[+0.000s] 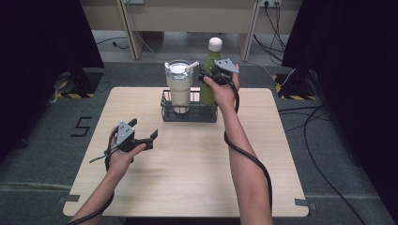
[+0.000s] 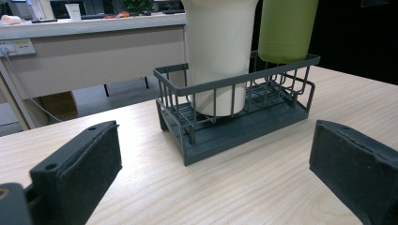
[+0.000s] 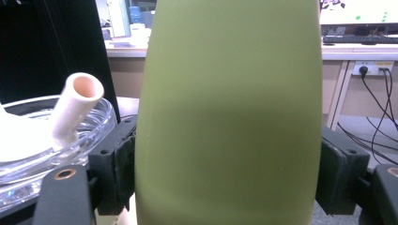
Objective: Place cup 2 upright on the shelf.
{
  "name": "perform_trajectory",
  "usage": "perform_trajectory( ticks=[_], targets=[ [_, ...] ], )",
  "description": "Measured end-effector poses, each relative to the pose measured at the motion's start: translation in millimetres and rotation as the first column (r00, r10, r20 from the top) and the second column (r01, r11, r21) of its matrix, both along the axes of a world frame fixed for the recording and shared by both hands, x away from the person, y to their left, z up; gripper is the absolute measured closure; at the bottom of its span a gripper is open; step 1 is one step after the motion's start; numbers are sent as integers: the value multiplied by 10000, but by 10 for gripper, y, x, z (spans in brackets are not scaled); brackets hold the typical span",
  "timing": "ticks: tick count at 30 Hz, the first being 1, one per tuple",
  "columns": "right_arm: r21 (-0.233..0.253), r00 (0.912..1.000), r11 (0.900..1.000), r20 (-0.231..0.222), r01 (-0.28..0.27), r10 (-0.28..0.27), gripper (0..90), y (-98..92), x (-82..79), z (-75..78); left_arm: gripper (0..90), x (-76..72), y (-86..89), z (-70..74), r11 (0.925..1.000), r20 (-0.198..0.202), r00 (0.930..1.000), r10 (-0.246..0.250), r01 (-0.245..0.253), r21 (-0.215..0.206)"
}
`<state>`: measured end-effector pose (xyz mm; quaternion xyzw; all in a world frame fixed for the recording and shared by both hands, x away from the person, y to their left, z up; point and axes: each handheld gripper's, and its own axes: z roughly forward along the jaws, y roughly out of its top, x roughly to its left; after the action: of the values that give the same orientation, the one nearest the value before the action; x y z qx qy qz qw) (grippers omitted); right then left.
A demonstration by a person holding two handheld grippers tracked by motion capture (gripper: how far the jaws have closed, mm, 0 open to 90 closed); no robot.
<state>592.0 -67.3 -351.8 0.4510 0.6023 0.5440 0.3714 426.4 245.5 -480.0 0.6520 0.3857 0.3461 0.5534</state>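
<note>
At the far basket (image 1: 189,113), the right tongs (image 1: 206,75) pinch the green bottle (image 1: 209,61); the left tongs (image 1: 143,133) hover spread over the tabletop (image 1: 187,178).

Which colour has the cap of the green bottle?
The cap of the green bottle is off-white, best seen in the high view.

tumbler (image 1: 179,87) left in rack (image 1: 189,114) | bottle (image 1: 210,77) right

Our right gripper (image 1: 210,75) clasps the green bottle (image 1: 209,77) in the basket (image 1: 189,115); our left gripper (image 1: 143,131) hovers with jaws apart.
</note>
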Motion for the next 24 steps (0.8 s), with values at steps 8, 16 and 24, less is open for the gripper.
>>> perform_trajectory(
  ticks=[8, 16, 24],
  targets=[
    [-56, 9999, 10000, -101, 38, -39, 229, 14, 23, -47, 17, 0, -3, -3, 10000, -8, 10000, -4, 4, -8],
    [-119, 9997, 9999, -241, 80, -83, 229, 32, 50, -103, 18, -1, -1, -3, 10000, -12, 10000, -8, 8, 0],
    [-332, 9990, 9994, -450, 47, -61, 229, 55, 68, -208, 18, 3, -6, -18, 10000, -62, 10000, -22, 22, 17]
  ],
)
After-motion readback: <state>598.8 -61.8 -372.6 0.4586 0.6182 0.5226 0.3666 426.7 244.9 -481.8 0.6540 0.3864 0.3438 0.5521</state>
